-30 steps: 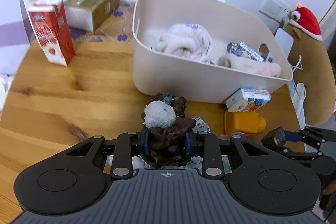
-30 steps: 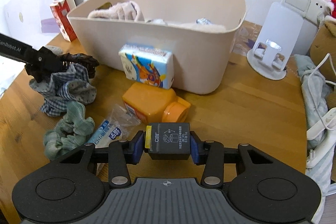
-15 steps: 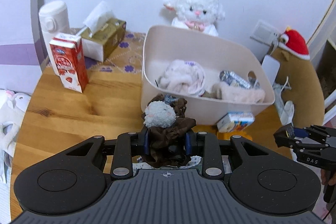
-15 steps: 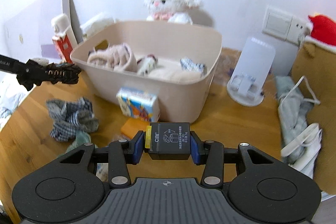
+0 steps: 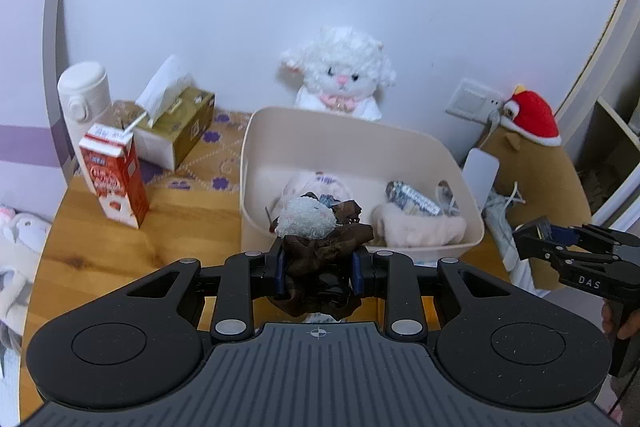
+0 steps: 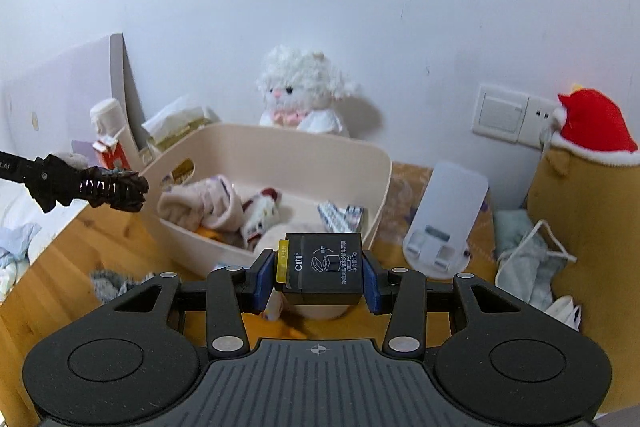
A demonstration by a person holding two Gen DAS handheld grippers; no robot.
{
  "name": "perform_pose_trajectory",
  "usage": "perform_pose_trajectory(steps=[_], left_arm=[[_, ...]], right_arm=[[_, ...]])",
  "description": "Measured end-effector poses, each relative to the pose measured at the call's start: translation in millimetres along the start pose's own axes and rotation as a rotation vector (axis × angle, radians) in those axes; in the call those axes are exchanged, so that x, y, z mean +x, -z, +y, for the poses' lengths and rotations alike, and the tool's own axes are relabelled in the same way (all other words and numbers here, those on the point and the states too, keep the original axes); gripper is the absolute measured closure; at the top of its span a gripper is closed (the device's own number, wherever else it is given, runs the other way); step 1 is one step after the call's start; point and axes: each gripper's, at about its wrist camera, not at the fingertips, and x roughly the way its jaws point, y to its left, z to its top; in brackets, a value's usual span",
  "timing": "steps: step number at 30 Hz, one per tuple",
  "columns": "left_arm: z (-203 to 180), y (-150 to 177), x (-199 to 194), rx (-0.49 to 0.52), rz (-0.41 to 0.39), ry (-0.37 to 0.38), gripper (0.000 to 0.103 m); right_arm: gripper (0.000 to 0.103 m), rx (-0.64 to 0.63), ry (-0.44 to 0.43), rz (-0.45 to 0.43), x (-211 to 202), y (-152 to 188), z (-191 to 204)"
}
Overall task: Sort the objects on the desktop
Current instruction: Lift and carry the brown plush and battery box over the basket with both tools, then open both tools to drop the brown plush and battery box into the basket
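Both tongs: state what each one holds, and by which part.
The left tongs pinch a brown scrunchie by its bunched fabric, the fluffy white ball above. The right tongs clamp a small black box by its two side faces.

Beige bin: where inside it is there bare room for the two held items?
The beige bin shows bare floor along its back wall, behind the pink plush and silver packets. The front half is crowded. The black box and brown scrunchie fit there.
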Motion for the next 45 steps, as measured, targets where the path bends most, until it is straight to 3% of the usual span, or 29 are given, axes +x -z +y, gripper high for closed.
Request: perform_pose_trajectory(steps=[7,16,23,29,36,38,42,45], left_arm=[[-6,-29,9,0.037,-0.046,-0.004,0.074],[-32,-57,58,0.163,-0.097,-0.028,0.074],[-47,-63,112,0.203,-0.039,-0.061,0.074],[-39,-58,155,0.148,0.067,-0.107,0.074],[-38,-52,166,0.165,0.116,-0.106,0.072],[-39,-53,166,0.163,0.13,-0.113,0.067],[-39,-52,160,0.147,0.141,-0.1,0.039],[-41,-51,154,0.155,0.129,-0.121,0.029]], right_arm=[[0.061,-0.008,0.011,-0.041,8,-24,-6],[0.061,-0.039,0.013,-0.066,43,-60,-7],[0.061,-0.04,0.024,-0.019,82,-67,-4],[0.061,-0.008,0.016,0.056,115,-62,-2],[0.061,0.014,0.009,0.145,139,-55,4],[0.055,0.017,0.007,0.155,142,-51,7],[0.047,0.027,-0.001,0.153,139,-50,9],[0.03,0.012,0.011,0.134,131,-49,10]])
